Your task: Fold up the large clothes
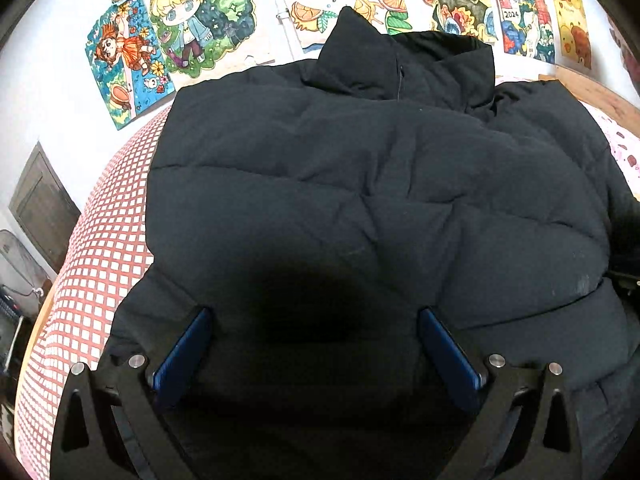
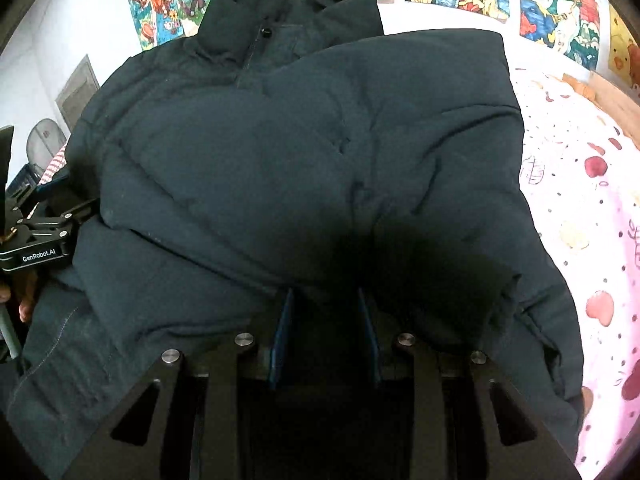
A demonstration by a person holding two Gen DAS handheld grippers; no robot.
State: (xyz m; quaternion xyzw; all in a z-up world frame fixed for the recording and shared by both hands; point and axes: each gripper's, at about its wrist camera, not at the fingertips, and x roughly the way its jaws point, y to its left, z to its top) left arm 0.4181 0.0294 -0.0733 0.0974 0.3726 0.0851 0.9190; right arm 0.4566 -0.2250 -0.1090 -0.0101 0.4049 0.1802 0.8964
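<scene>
- left wrist view: a black quilted puffer jacket [image 1: 360, 184] lies spread on the bed and fills the middle of the view, its stand-up collar [image 1: 404, 60] at 12 o'clock.
- the left gripper [image 1: 314, 320] sits at 6 o'clock right over the jacket's near edge, blue fingers [image 1: 188, 352] spread wide with only dark padded cloth lying between them, nothing pinched.
- a red-and-white checked cover [image 1: 96, 264] shows at 9 o'clock, a pink printed sheet [image 1: 624, 148] at 3 o'clock.
- colourful hand-drawn posters [image 1: 176, 28] line the white wall from 10 to 2 o'clock.
- right wrist view: the jacket [image 2: 280, 152] fills the middle, one puffy side folded across its front, collar [image 2: 288, 16] at 12 o'clock.
- the right gripper [image 2: 326, 300] at 6 o'clock has its blue fingers [image 2: 284, 328] drawn narrow, a dark fold of jacket bunched between them; shadow hides whether the pads bite it.
- the other black metal gripper [image 2: 44, 232] sits at 9 o'clock beside the jacket.
- the pink sheet [image 2: 580, 200] with red blotches runs from 2 to 5 o'clock.
</scene>
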